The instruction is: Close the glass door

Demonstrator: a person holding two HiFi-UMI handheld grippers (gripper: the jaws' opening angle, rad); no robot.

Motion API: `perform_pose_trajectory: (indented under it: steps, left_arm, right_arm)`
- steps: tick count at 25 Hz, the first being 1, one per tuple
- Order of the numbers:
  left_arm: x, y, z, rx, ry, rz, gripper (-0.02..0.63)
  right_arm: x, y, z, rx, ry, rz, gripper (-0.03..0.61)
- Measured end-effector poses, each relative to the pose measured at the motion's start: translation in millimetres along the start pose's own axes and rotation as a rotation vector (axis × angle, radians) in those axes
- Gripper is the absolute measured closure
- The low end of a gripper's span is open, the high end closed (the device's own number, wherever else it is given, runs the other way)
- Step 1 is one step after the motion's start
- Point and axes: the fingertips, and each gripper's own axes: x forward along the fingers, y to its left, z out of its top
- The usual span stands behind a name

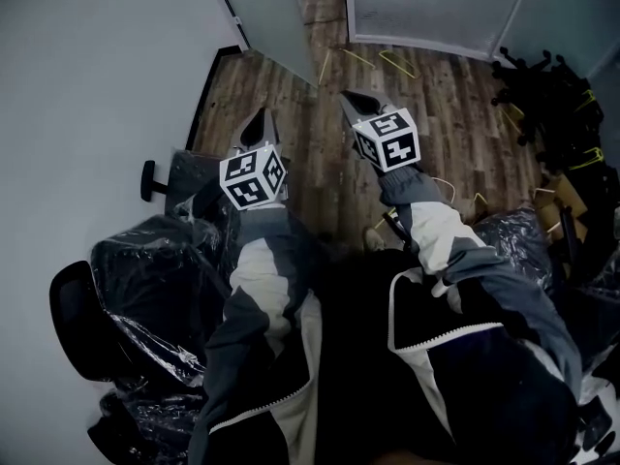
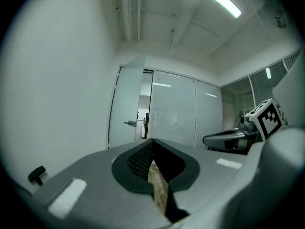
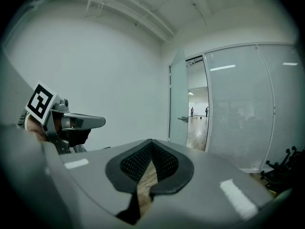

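Note:
The frosted glass door (image 1: 263, 10) stands open, swung into the room at the far end of the wood floor. In the left gripper view the glass door (image 2: 127, 111) shows its lever handle (image 2: 129, 123) beside the dark gap of the doorway. The right gripper view has the glass door (image 3: 178, 99) edge-on with the lit corridor behind it. My left gripper (image 1: 260, 116) (image 2: 152, 141) and right gripper (image 1: 351, 97) (image 3: 151, 141) are held side by side, well short of the door. Both are shut with nothing between the pads.
A frosted glass wall (image 1: 426, 8) runs right of the doorway. Plastic-wrapped office chairs (image 1: 160, 260) crowd the left by the white wall (image 1: 87, 85). Yellow hangers (image 1: 392, 61) lie on the floor, and black chairs (image 1: 552, 95) are piled at the right.

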Motion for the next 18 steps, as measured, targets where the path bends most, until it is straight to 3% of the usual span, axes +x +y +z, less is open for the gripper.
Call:
perform_pose_trajectory:
  steps: [10,18]
  left_arm:
    - [10,-16,-6,0.037,0.004,-0.046,0.611]
    - [91,-13,-7,0.012,0.018,-0.013,0.611]
  right_arm:
    - [-2,-8,-6,-0.026,0.003,0.002,0.574]
    - [51,-72,-4,-0.047,0.0,0.044,0.574]
